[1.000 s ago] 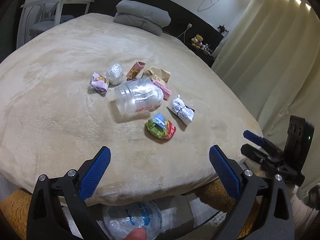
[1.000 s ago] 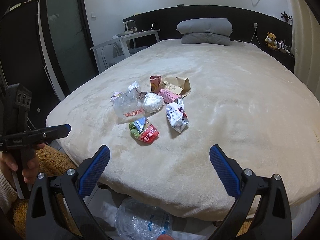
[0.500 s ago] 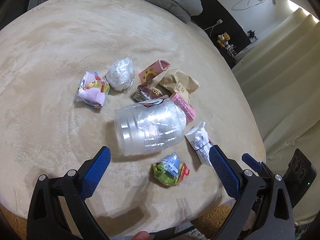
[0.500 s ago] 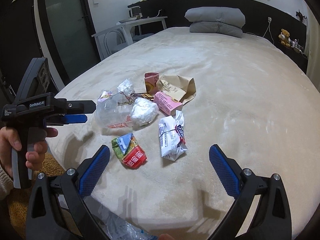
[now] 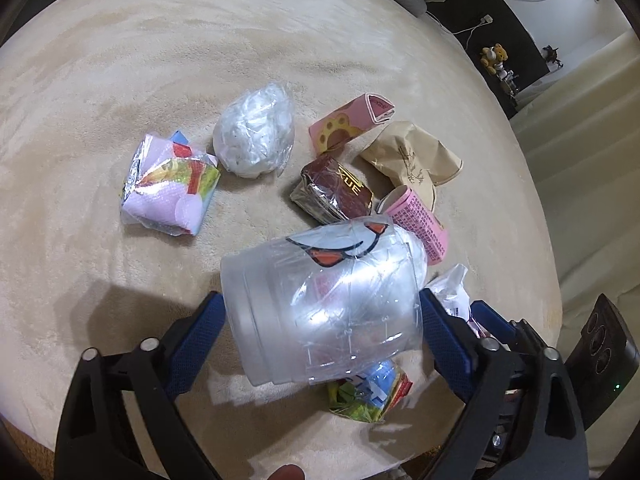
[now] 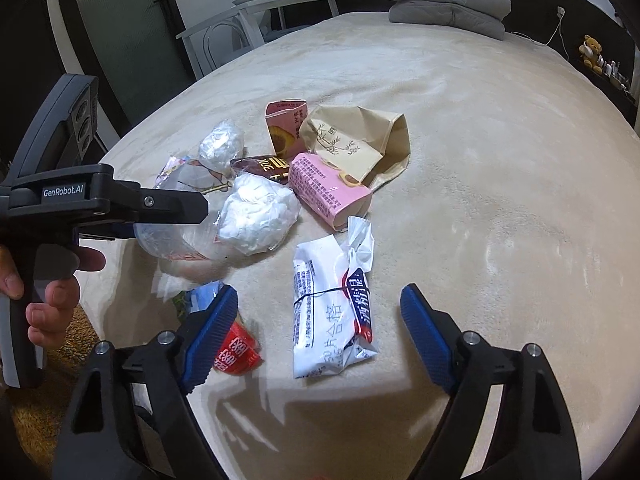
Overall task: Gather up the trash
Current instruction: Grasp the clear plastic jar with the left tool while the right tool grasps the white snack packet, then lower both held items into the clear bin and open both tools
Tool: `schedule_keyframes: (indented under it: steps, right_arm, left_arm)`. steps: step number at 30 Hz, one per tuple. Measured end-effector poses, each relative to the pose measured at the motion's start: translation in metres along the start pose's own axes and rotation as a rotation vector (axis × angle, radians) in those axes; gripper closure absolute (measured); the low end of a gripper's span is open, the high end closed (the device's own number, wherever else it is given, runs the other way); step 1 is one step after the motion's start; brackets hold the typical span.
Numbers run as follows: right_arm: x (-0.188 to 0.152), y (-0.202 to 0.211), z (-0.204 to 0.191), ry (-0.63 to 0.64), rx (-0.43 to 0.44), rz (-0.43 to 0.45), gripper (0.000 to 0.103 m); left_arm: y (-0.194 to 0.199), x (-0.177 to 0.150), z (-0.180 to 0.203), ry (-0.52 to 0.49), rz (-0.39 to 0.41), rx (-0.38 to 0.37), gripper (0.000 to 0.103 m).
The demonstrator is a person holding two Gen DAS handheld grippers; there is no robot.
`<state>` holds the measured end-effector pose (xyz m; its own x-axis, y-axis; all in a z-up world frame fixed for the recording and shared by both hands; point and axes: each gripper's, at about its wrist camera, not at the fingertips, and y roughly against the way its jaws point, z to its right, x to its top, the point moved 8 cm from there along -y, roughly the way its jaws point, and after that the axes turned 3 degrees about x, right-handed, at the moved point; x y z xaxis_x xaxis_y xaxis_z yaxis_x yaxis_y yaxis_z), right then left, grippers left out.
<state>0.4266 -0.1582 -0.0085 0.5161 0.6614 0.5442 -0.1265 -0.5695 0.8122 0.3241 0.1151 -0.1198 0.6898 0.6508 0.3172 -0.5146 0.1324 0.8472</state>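
Observation:
A pile of trash lies on the beige bed (image 5: 100, 60). My left gripper (image 5: 320, 332) is open with its blue pads on either side of a clear plastic jar (image 5: 324, 304) that lies on its side; I cannot tell if they touch it. The jar also shows in the right wrist view (image 6: 176, 236), partly behind the left gripper (image 6: 120, 204). My right gripper (image 6: 320, 324) is open around a white snack wrapper (image 6: 332, 312). A red and green wrapper (image 6: 236, 356) lies under its left pad and shows in the left wrist view (image 5: 368, 396).
Further trash: a pink foil wrapper (image 5: 168, 188), a white plastic ball (image 5: 256, 136), a pink paw-print carton (image 5: 348, 124), a brown paper bag (image 5: 416, 156), a dark foil pack (image 5: 332, 192), a pink box (image 5: 420, 224). Grey pillows (image 6: 448, 4) lie at the headboard. A desk (image 6: 264, 8) stands left.
Both grippers have moved forward and down over the bed. The left one now straddles the clear jar, the right one the white wrapper. Both remain open.

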Motion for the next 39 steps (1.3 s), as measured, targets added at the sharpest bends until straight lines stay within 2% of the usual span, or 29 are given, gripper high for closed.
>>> schedule_keyframes:
  steps: [1, 3, 4, 5, 14, 22, 26, 33, 39]
  right_arm:
    - [0.000, -0.003, 0.002, -0.004, -0.010, -0.009, 0.039]
    - [-0.003, -0.009, 0.003, -0.002, -0.012, -0.029, 0.047]
    - [-0.005, -0.011, 0.003, 0.007, -0.018, -0.034, 0.058]
    - [-0.005, -0.012, 0.003, 0.013, -0.028, -0.036, 0.063]
    - [-0.007, -0.002, 0.001, 0.007, -0.049, -0.006, 0.065]
    - [-0.014, 0.037, -0.016, -0.031, -0.050, 0.063, 0.065]
    - [-0.021, 0.059, -0.029, -0.040, -0.047, 0.111, 0.065]
    - [-0.049, 0.089, -0.049, -0.066, -0.031, 0.168, 0.065]
    - [-0.079, 0.106, -0.068, -0.079, -0.027, 0.196, 0.065]
  left_arm:
    - [-0.002, 0.000, 0.000, -0.004, -0.004, -0.001, 0.021]
    - [-0.001, 0.002, -0.002, 0.004, 0.007, -0.012, 0.021]
    - [0.000, 0.002, -0.003, 0.008, 0.009, -0.018, 0.021]
    - [0.000, 0.001, -0.003, 0.010, 0.012, -0.024, 0.021]
    - [0.019, -0.001, -0.008, 0.002, 0.051, -0.089, 0.022]
    - [0.056, -0.017, 0.000, -0.063, 0.142, -0.156, 0.022]
    - [0.077, -0.036, 0.007, -0.114, 0.197, -0.208, 0.022]
    - [0.110, -0.080, 0.018, -0.237, 0.299, -0.224, 0.022]
    - [0.128, -0.121, 0.020, -0.289, 0.340, -0.268, 0.022]
